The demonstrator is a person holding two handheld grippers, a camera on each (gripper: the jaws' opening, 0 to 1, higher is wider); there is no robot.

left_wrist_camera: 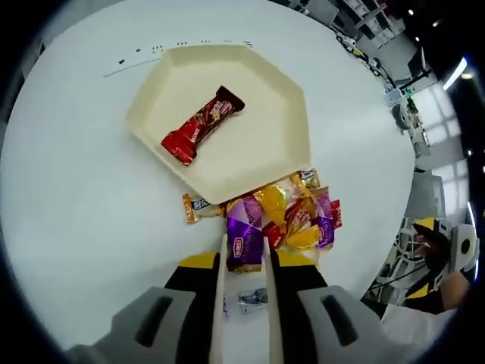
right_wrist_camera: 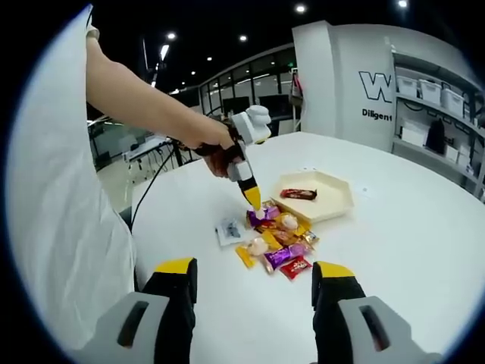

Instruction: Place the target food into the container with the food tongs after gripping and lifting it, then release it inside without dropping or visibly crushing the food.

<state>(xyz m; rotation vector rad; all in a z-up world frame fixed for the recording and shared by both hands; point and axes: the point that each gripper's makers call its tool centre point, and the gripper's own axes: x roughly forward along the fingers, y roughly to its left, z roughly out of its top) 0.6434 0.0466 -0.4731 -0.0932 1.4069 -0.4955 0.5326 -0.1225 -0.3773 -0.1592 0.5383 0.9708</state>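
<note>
My left gripper (left_wrist_camera: pixel 246 263) is shut on white food tongs (left_wrist_camera: pixel 220 303), whose two blades run forward to either side of a purple wrapped candy (left_wrist_camera: pixel 244 246) at the near edge of a candy pile (left_wrist_camera: pixel 299 216). I cannot tell whether the candy is off the table. Beyond the pile lies a cream hexagonal tray (left_wrist_camera: pixel 261 155) holding one red chocolate bar (left_wrist_camera: pixel 201 125). From the right gripper view, a hand holds the left gripper (right_wrist_camera: pixel 252 199) down over the pile (right_wrist_camera: pixel 279 239), with the tray (right_wrist_camera: pixel 333 199) behind. My right gripper (right_wrist_camera: pixel 256 279) hangs open above the white table, holding nothing.
A small blue-silver sweet (left_wrist_camera: pixel 254 298) lies between the tong blades, and an orange one (left_wrist_camera: pixel 197 206) sits left of the pile. A white packet (right_wrist_camera: pixel 229 230) rests beside the pile. The round table's edge (left_wrist_camera: pixel 394 205) is close on the right. A person's arm (right_wrist_camera: pixel 144 106) crosses from the left.
</note>
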